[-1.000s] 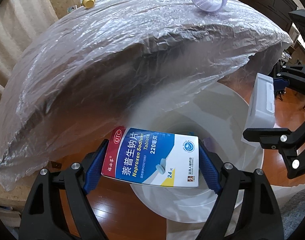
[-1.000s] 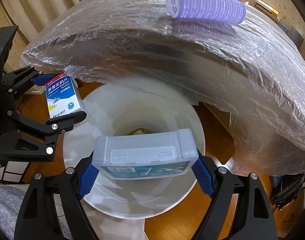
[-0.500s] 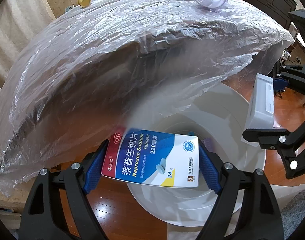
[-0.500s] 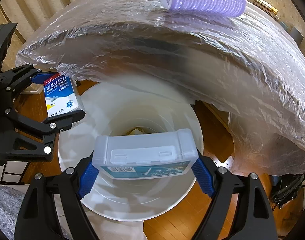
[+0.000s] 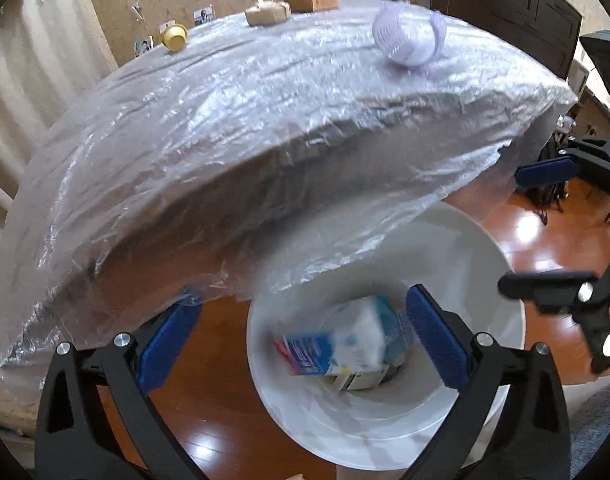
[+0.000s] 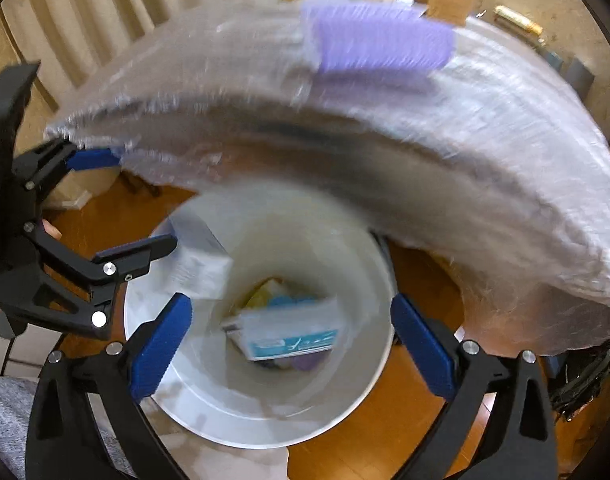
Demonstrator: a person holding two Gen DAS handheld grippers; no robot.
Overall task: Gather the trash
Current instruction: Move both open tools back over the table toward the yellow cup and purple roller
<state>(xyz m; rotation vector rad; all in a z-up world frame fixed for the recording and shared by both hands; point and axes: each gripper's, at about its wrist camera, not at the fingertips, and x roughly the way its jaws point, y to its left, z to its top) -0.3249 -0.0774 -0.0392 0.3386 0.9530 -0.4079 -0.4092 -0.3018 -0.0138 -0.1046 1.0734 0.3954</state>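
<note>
- L gripper [image 5: 301, 344]: my jaws have just been opening; now spread wide, nothing between the pads. Medicine box [image 5: 325, 350] is loose below them, blurred, inside the white bin [image 5: 485, 412].
- R gripper [image 6: 291, 344]: jaws likewise just been opening, now wide & empty. Clear plastic case [image 6: 289, 334] lies in the bin bottom, label up, long axis approx 8-to-2 o'clock.
- Judgement: both drops done; next trash item is the purple hair roller [image 6: 379, 42] on the film-covered table [image 5: 225, 140].
- Key relation: roller sits at 12–1 o'clock from the R gripper, long axis approx 9-to-3; from the L gripper it sits at 1 o'clock, end-on. R hand looks nearer, I'd judge.
- Hard to read: R wrist view smeared by motion; box text illegible; other bin contents under the case unclear. Yellow cap [image 5: 175, 37] at far table edge, small.
</note>
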